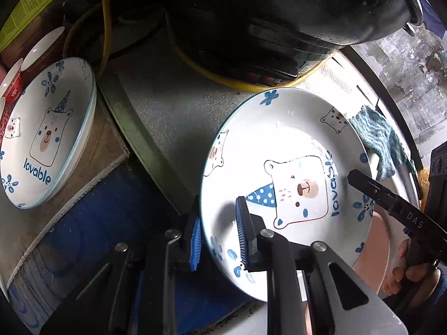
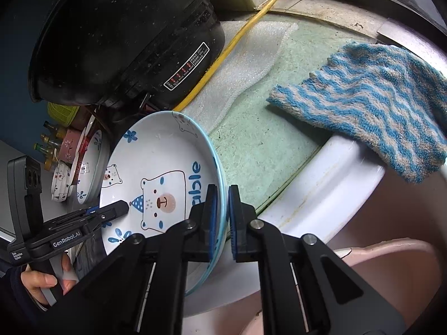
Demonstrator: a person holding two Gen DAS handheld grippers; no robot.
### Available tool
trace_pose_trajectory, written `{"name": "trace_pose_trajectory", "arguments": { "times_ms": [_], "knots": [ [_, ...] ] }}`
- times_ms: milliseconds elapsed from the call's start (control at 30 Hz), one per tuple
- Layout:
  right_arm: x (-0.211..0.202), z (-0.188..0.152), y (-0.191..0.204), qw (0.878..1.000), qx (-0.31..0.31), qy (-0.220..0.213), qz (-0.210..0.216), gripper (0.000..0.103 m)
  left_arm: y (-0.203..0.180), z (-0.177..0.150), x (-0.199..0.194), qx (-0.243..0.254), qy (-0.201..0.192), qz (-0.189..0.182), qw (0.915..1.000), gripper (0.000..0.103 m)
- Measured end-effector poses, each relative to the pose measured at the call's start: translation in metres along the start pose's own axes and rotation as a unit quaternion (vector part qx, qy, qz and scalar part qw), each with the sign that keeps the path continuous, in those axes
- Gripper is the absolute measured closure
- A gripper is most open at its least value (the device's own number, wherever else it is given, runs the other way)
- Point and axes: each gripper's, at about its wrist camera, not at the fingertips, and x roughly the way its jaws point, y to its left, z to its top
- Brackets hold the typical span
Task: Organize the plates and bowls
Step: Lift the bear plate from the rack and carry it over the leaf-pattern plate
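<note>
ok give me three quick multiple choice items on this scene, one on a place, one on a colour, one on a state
1. Where does the striped cloth lie?
A. draped over the white basin rim
B. on the bear plate
C. on the black cooker

2. What colour is the cable beside the black cooker?
A. red
B. yellow
C. green

3. How is the bear plate held?
A. untouched
B. by one gripper only
C. by both, the left gripper and right gripper on opposite edges

Answers: 1 A, one end overhangs the rim; 2 B, plainly yellow; 3 C, each wrist view shows pads pinching the plate's edge.
</note>
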Motion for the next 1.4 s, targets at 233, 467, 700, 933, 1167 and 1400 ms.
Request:
{"name": "trace_pose_trajectory", "arguments": {
  "times_ms": [233,467,700,933,1167,1400],
  "knots": [
    [-0.002,0.001,0.002,1.000,-0.005,-0.003,-0.005,0.094,-0.002,-0.001,-0.002,-0.001,-0.003,0.002,1.0000,0.083],
    [-0.007,-0.003,0.004,1.000,-0.004,-0.008,-0.006,0.094,0.001,-0.003,-0.006,-0.004,-0.007,0.002,1.0000,0.085],
    [-0.012,-0.004,0.008,1.000,-0.009,-0.010,-0.010,0.094,0.006,-0.008,-0.014,-0.012,-0.013,0.000,0.9999,0.085],
    [-0.012,-0.003,0.016,1.000,-0.022,-0.008,-0.011,0.094,0.015,-0.011,-0.021,-0.027,-0.021,-0.002,0.9994,0.085],
    [-0.011,-0.004,0.027,0.999,-0.036,-0.007,-0.005,0.094,0.025,-0.014,-0.031,-0.037,-0.033,-0.003,0.9988,0.085],
    [-0.013,-0.003,0.038,0.999,-0.049,-0.009,-0.001,0.094,0.035,-0.017,-0.042,-0.047,-0.044,-0.004,0.9979,0.085]
  ]
}}
